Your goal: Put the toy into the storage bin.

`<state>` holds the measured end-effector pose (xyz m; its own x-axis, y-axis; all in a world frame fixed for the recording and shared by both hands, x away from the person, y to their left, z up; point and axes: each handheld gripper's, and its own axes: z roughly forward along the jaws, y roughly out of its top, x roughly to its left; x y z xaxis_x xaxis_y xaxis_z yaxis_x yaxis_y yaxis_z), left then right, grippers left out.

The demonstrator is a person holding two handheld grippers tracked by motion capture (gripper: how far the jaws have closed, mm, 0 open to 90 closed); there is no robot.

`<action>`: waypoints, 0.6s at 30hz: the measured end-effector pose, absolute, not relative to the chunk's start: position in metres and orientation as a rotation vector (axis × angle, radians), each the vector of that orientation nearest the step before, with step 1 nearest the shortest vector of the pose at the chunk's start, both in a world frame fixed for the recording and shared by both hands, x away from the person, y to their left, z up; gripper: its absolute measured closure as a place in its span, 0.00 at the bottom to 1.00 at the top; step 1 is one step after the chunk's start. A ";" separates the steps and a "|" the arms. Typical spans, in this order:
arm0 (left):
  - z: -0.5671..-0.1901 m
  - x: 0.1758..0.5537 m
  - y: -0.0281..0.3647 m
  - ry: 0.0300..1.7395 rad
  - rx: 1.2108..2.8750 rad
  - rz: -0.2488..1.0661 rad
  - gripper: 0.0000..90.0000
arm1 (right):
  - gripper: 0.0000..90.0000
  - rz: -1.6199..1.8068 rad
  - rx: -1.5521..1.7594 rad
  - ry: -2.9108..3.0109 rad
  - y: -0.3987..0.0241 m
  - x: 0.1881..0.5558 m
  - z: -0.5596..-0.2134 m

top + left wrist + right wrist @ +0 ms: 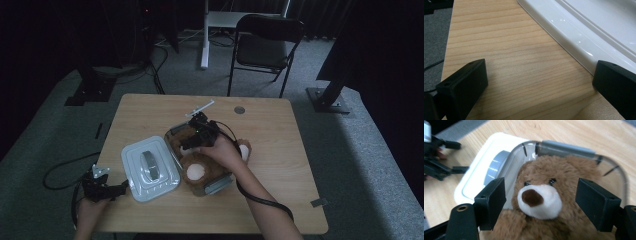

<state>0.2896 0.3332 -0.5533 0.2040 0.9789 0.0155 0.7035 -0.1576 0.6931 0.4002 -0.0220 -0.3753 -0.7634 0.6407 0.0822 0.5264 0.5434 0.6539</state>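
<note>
Nearest the person, the left claw (102, 189) rests at the table's (280, 200) near-left edge, its jaws apart on bare wood with nothing between them, just beside the white lid (150, 168), which lies flat on the table with its grey handle up. Beyond it the right claw (195, 142) hangs over the teddy bear (541, 195), jaws wide to either side of the head and not pressing it. The bear sits in the clear box (621, 177) at mid-table — brown plush, cream muzzle, dark nose, small black eyes, cream foot pads. To do this well, I would press the soft body down evenly so no limb rides over the rim — then bring the lid across squarely.
</note>
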 end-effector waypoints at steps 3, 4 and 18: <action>-0.553 0.290 0.333 1.559 1.929 0.645 0.01 | 0.26 1.091 0.994 2.578 -0.040 0.396 -0.361; -0.553 0.290 0.333 1.559 1.929 0.645 0.01 | 0.26 1.109 0.999 2.567 -0.047 0.394 -0.356; -0.553 0.290 0.333 1.560 1.930 0.644 0.01 | 0.31 1.270 1.012 2.501 -0.127 0.362 -0.341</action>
<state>0.2895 0.3332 -0.5532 0.2036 0.9789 0.0151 0.7042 -0.1572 0.6924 0.3620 -0.1266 -0.3410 -0.7584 0.6334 0.1537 0.4980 0.4108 0.7637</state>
